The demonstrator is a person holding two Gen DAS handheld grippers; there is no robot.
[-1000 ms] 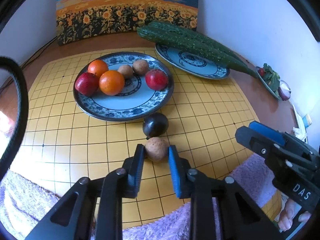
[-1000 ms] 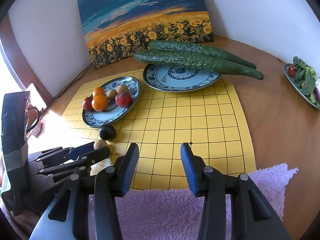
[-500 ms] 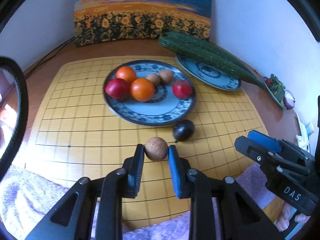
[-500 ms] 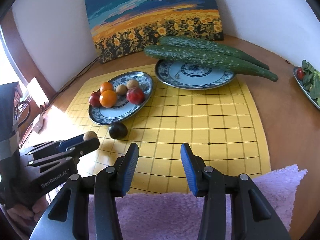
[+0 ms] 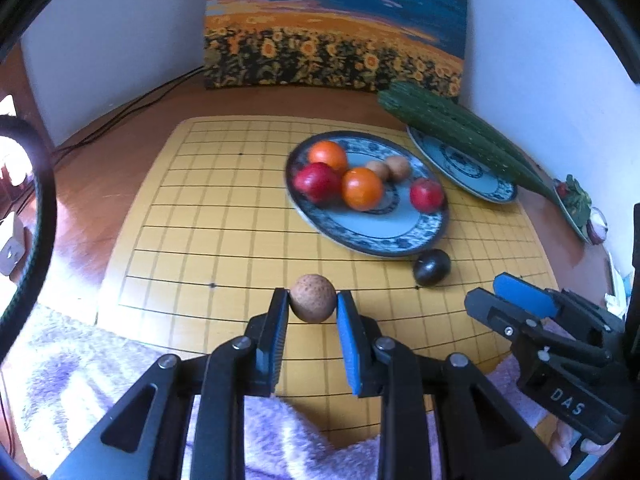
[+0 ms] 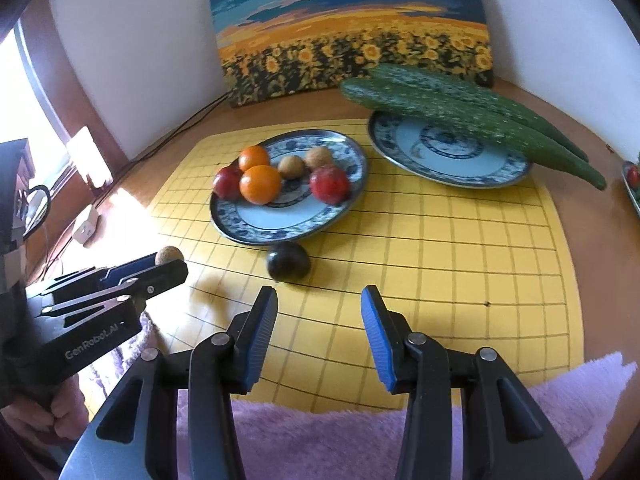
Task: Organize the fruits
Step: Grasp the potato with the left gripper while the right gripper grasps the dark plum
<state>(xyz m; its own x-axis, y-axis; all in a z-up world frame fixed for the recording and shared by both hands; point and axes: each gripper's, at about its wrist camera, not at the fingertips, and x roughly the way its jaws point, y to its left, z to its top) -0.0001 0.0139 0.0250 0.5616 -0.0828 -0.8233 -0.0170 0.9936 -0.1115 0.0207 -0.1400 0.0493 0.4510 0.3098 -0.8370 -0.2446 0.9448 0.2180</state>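
Observation:
My left gripper [image 5: 313, 305] is shut on a small brown round fruit [image 5: 312, 298], held just above the yellow grid mat [image 5: 192, 216]; the same brown fruit [image 6: 169, 255] shows at the left gripper's tip in the right wrist view. A dark purple round fruit [image 6: 288, 261] lies on the mat just in front of the blue-patterned fruit plate [image 6: 256, 227], which carries two oranges, two red fruits and two small brown ones. My right gripper [image 6: 319, 305] is open and empty, a little short of the dark fruit [image 5: 432, 267].
A second patterned plate [image 6: 500, 172] at the back right bears two long cucumbers [image 6: 460, 116]. A sunflower painting [image 6: 352, 32] leans on the wall. A purple towel [image 6: 320, 444] covers the near edge. A dish of greens [image 5: 576, 204] sits far right. Cables [image 5: 120, 116] run along the back left.
The left gripper has carried the brown fruit leftward, away from the dark fruit, which stayed on the mat. The right gripper has drifted closer to the dark fruit, jaws unchanged.

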